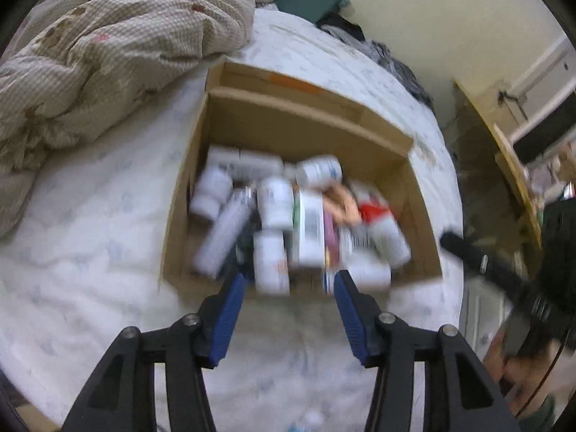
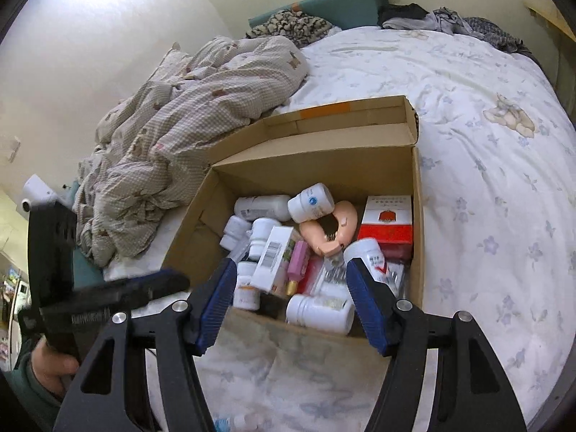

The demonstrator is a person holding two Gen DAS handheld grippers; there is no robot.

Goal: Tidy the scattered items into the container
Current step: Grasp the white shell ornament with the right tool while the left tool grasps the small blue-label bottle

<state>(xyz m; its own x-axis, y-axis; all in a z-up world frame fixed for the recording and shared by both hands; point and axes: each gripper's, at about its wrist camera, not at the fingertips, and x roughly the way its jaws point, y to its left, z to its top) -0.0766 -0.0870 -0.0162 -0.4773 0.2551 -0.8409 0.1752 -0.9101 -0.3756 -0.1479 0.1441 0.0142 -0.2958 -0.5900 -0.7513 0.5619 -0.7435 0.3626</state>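
Observation:
An open cardboard box point(image 2: 417, 187) stands on the bed and also shows in the left wrist view point(image 1: 180, 223). It holds several white pill bottles point(image 2: 311, 201), a red and white carton point(image 2: 387, 221), a white barcode box point(image 2: 271, 259), a pink item point(image 2: 298, 261) and a peach ring-shaped thing point(image 2: 342, 221). The contents are blurred in the left wrist view point(image 1: 275, 201). My left gripper point(image 1: 289, 280) is open and empty, above the box's near edge. My right gripper point(image 2: 289, 266) is open and empty, over the near part of the box. The left gripper also shows at the left of the right wrist view point(image 2: 144, 289).
A crumpled checked duvet point(image 2: 187, 126) lies left of the box. The flowered white bedsheet point(image 2: 486, 180) spreads to the right. A green cushion point(image 2: 334, 5) and clothes point(image 2: 460, 23) lie at the bed's far end. Wooden furniture point(image 1: 511, 165) stands right of the bed.

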